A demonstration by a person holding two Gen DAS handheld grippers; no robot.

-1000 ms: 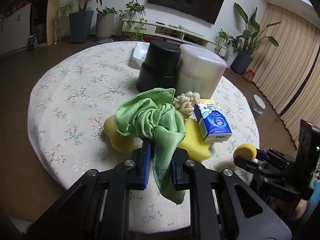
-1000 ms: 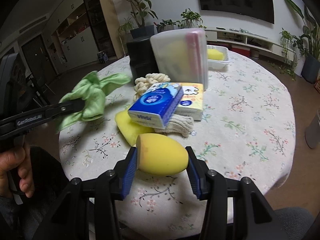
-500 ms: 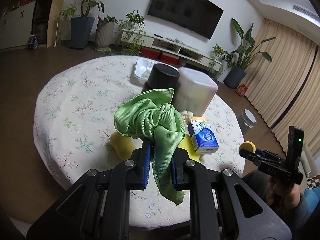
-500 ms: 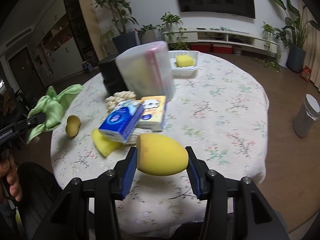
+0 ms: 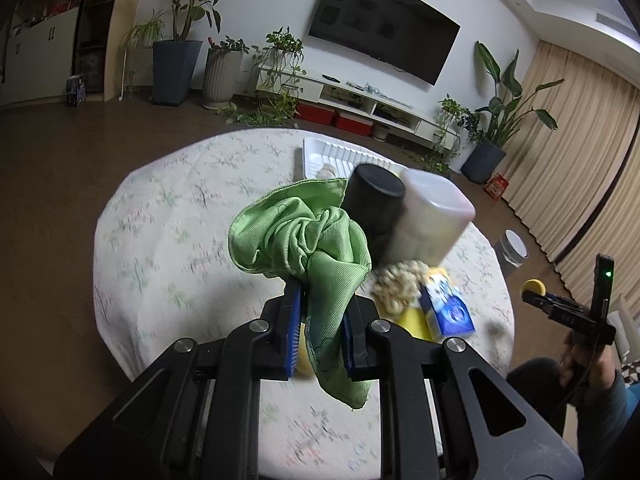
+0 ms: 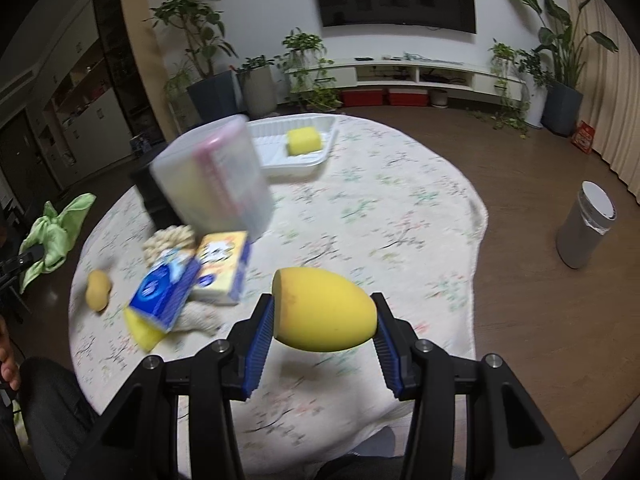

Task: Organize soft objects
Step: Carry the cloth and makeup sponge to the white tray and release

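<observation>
Tabletop [image 5: 168,264] clutter blurred; cloth [image 5: 304,240] hides tray [image 5: 340,156].

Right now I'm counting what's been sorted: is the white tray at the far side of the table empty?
No: the right wrist view shows a yellow sponge lying inside the white tray.

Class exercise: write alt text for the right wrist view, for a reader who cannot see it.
The right gripper holds a yellow egg-shaped sponge above a round floral table. Beyond lie tissue packs, a translucent container and a white tray holding a yellow sponge block.
</observation>
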